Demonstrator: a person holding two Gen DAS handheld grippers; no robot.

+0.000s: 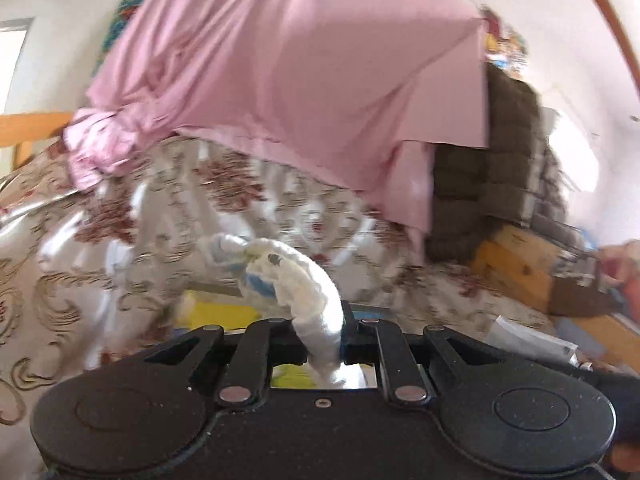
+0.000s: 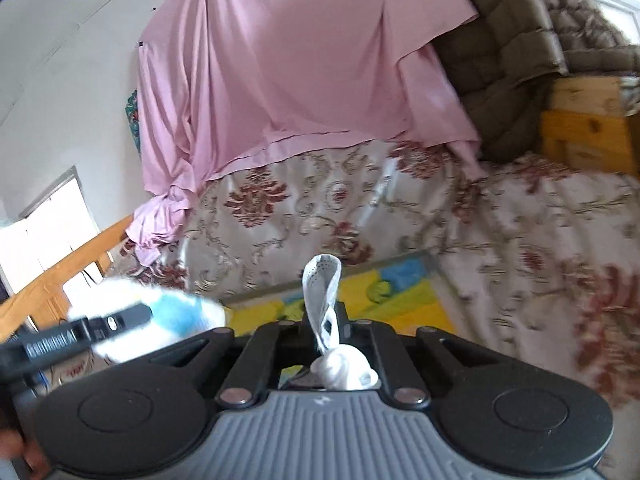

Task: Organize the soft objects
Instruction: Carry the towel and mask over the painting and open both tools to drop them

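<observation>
Left gripper: jaws narrow, clamped on a white sock that arches up toward 11 o'clock. Right gripper: jaws closed on a thin dotted sock standing upright at 12 o'clock. Beyond both, a yellow-blue mat lies on the floral bedspread. Farther back, a pink sheet hangs; brown quilt at 2 o'clock.

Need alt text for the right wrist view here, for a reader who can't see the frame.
The right gripper is shut on a thin white dotted cloth that loops up between its fingers. Ahead lies a floral bedspread with a pink sheet draped behind it and a yellow-and-blue mat below. At left, blurred, the left gripper holds a fluffy white-and-blue cloth.
</observation>
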